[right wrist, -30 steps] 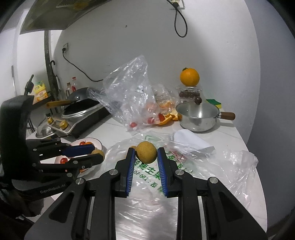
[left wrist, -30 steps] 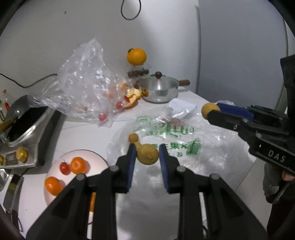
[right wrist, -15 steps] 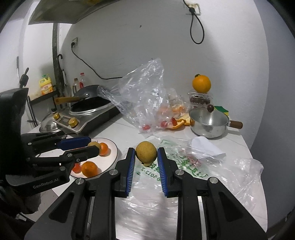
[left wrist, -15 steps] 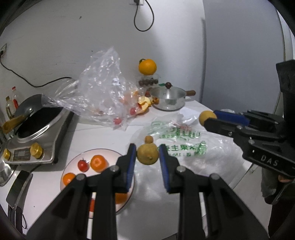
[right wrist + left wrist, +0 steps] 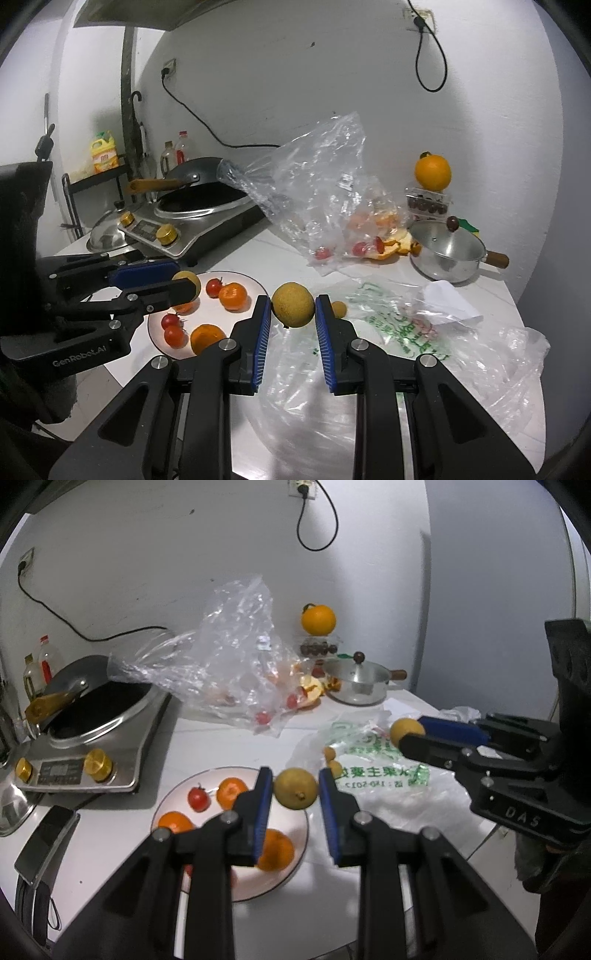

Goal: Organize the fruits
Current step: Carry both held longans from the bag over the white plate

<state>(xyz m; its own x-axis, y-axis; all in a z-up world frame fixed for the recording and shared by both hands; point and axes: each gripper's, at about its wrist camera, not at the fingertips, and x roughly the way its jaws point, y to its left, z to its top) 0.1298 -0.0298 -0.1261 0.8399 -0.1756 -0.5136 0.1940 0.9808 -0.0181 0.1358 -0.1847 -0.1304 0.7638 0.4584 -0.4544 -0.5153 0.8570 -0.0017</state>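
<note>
My left gripper (image 5: 295, 794) is shut on a yellow lemon (image 5: 295, 788) and holds it above the right rim of a white plate (image 5: 173, 797). The plate holds oranges (image 5: 231, 792) and cherry tomatoes (image 5: 199, 799). My right gripper (image 5: 291, 314) is shut on a second yellow fruit (image 5: 293, 304), held in the air right of the plate (image 5: 251, 286) over a printed plastic bag (image 5: 399, 328). In the left wrist view the right gripper (image 5: 410, 734) shows at the right; in the right wrist view the left gripper (image 5: 184, 286) hangs over the plate. Small yellow fruits (image 5: 330, 754) lie on the bag.
An induction cooker with a wok (image 5: 96, 716) stands at the left. A clear bag with tomatoes and peel (image 5: 243, 672) lies behind. A lidded steel pot (image 5: 360, 685) and a large orange on a box (image 5: 318, 619) stand at the back. A phone (image 5: 46, 843) lies near the left edge.
Both grippers have pulled back and left with their fruits. The plate has come closer, and the left gripper's lemon now hangs over its right rim.
</note>
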